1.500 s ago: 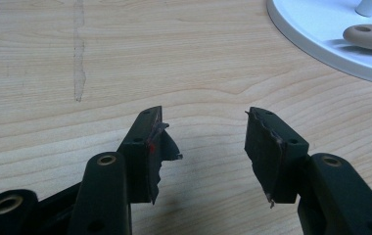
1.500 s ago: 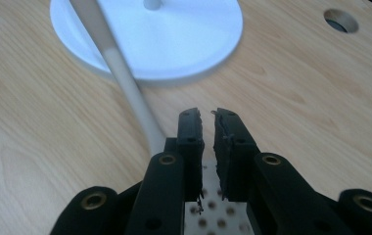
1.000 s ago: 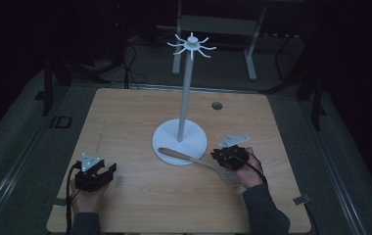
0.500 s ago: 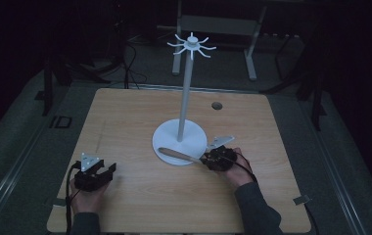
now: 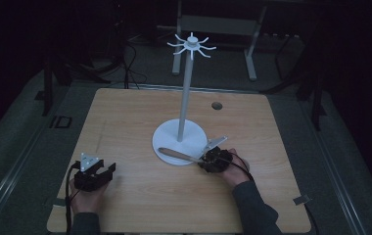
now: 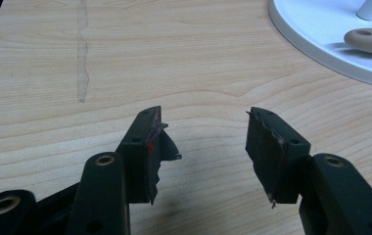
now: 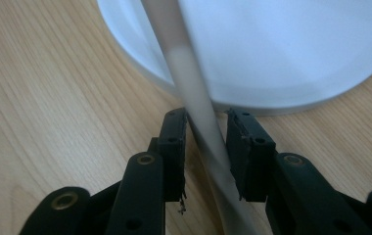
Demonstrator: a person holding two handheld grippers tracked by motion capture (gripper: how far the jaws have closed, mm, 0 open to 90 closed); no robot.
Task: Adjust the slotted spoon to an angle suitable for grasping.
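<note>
Near the table's (image 5: pixel 125 112) front-left corner, the left gripper (image 5: pixel 106 170) is parked with jaws spread wide and nothing between them. The spoon (image 5: pixel 176 154) is laid with its wooden end on the white stand base (image 5: pixel 167 139), its long axis running right toward the front-right area. There the right gripper (image 7: pixel 207 147), clearly nearer, has been opening slightly; the handle is straddled loosely between its jaws.

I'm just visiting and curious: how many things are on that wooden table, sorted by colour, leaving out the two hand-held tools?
White: 1, the tall stand with hooks on top.
Wood and pale grey: 1, the utensil with a wooden handle lying across the stand's base.
Dark: 1, a small round spot near the table's far edge; too small to tell what it is.
Total: 3
</note>
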